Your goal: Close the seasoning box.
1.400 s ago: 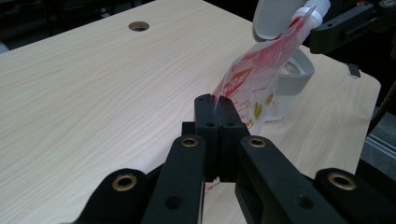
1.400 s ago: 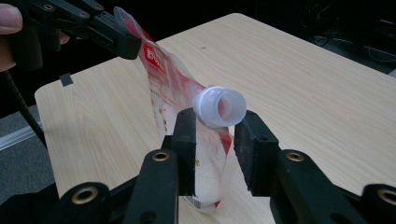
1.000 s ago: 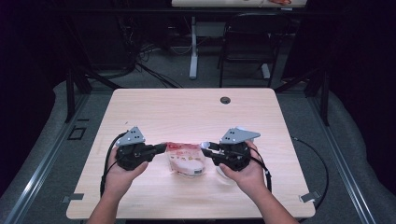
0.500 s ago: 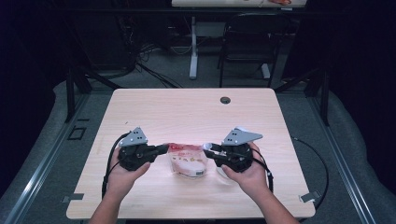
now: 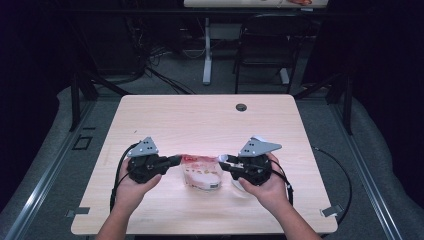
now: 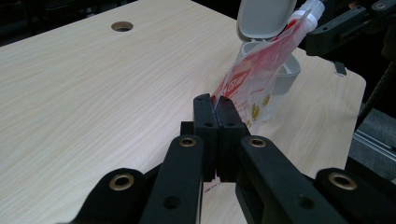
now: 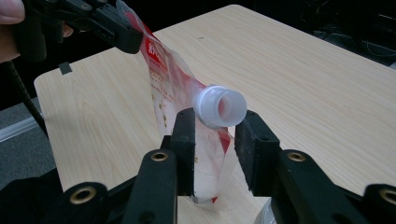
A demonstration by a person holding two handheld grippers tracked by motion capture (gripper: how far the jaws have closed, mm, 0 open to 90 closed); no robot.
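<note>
A red-and-white refill pouch (image 5: 201,171) is held up off the wooden table (image 5: 200,120) between the two grippers. The left gripper (image 6: 214,103) is clenched on the pouch's corner edge, its jaws pressed together with the film pinched between them. At the other end, the pouch's white spout (image 7: 220,106) is seen between the jaws of the right gripper (image 7: 215,123). Those jaws have just been opening, and a gap is visible beside the spout on at least one side, so the spout is taken to be released rather than gripped. From the left gripper's side, the pouch is stretched away and upward toward the right gripper (image 6: 345,21). Just beyond the pouch, a small white container (image 6: 273,70) with its hinged lid (image 6: 264,17) raised is seen on the table. In the high view, the left gripper (image 5: 172,161) and the right gripper (image 5: 223,161) are faced toward each other, with the pouch spanning the space between them.
</note>
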